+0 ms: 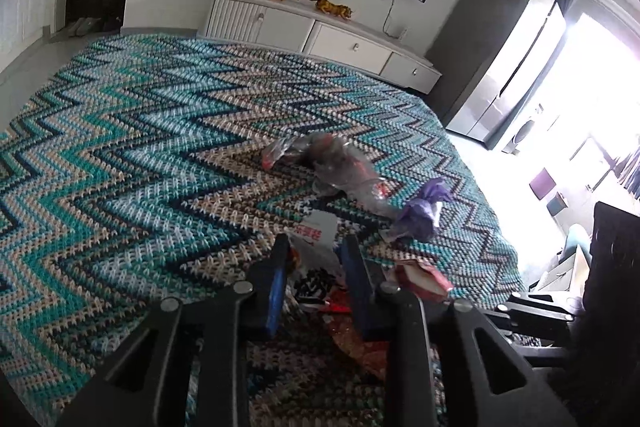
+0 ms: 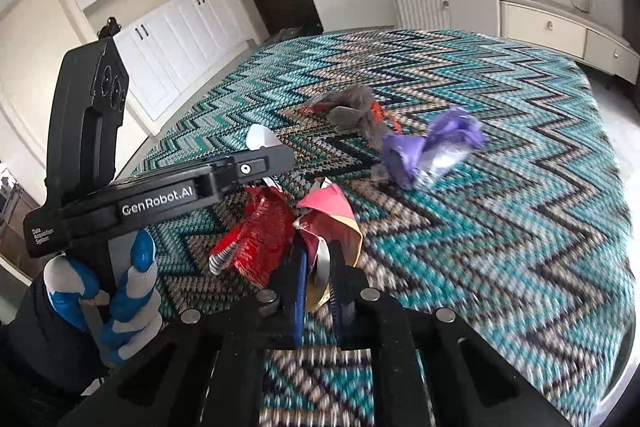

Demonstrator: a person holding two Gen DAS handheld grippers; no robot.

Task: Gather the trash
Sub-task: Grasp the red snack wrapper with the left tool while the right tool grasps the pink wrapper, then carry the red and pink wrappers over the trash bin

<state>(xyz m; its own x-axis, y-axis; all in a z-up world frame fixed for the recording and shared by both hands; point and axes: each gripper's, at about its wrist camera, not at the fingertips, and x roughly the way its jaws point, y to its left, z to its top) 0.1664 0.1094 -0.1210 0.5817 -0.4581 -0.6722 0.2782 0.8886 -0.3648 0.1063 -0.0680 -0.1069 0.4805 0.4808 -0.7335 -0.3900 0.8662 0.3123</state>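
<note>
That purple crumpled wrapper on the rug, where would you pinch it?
I'd probably pinch the purple wrapper at its narrow twisted waist, coming down from above. The bunched ends look too bulky for the jaws, and it lies flat on the rug, apart from the grey bag.

We see a zigzag teal rug. Ahead of the left claw: white wrapper, clear plastic bag, purple wrapper to the right.

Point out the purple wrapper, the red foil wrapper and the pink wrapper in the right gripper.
purple wrapper [image 2: 430,151]: right wrist view, on its crumpled middle.
red foil wrapper [image 2: 262,235]: right wrist view, on its shiny ridged face.
pink wrapper [image 2: 326,207]: right wrist view, on its upper pink fold above the right gripper [image 2: 320,267].
</note>
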